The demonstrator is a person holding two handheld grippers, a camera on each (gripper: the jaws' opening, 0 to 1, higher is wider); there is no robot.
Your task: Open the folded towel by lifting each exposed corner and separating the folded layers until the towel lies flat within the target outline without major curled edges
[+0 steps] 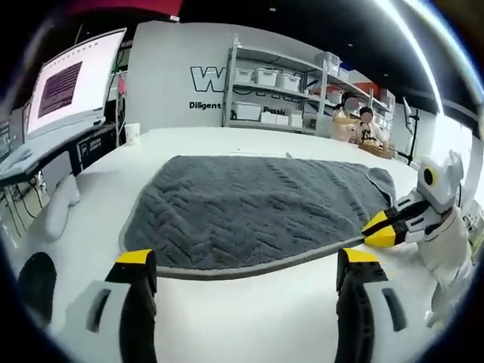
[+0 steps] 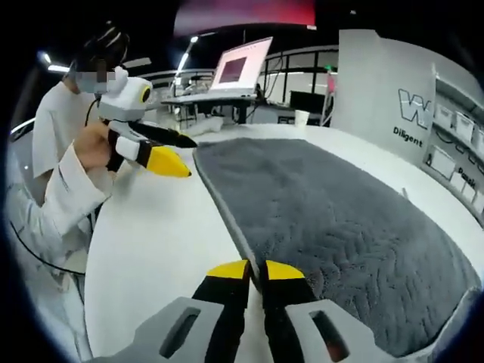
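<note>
While the grey towel [image 1: 257,208] lies spread across the white tabletop [image 1: 227,310], its near hem is pinched at one end by the right tongs [image 1: 376,229], which are clenched on the towel's edge; in the right gripper view their yellow tips [image 2: 255,271] meet over that hem. The left tongs [image 1: 246,265] hang released, jaws wide apart, just short of the hem and touching nothing; from the other side they show held by a hand [image 2: 94,151] in a white sleeve, off the tabletop's edge.

No target outline can be made out, so how well the towel fits it cannot be told. It looks nearly flat, with a small fold or bump at the far right corner [image 1: 380,179].

To finish well, I would keep the pinch light, draw the hem outward low over the tabletop rather than lifting high, and bring the free tongs to the opposite end of the hem so both ends pull evenly, then smooth the far corner.
</note>
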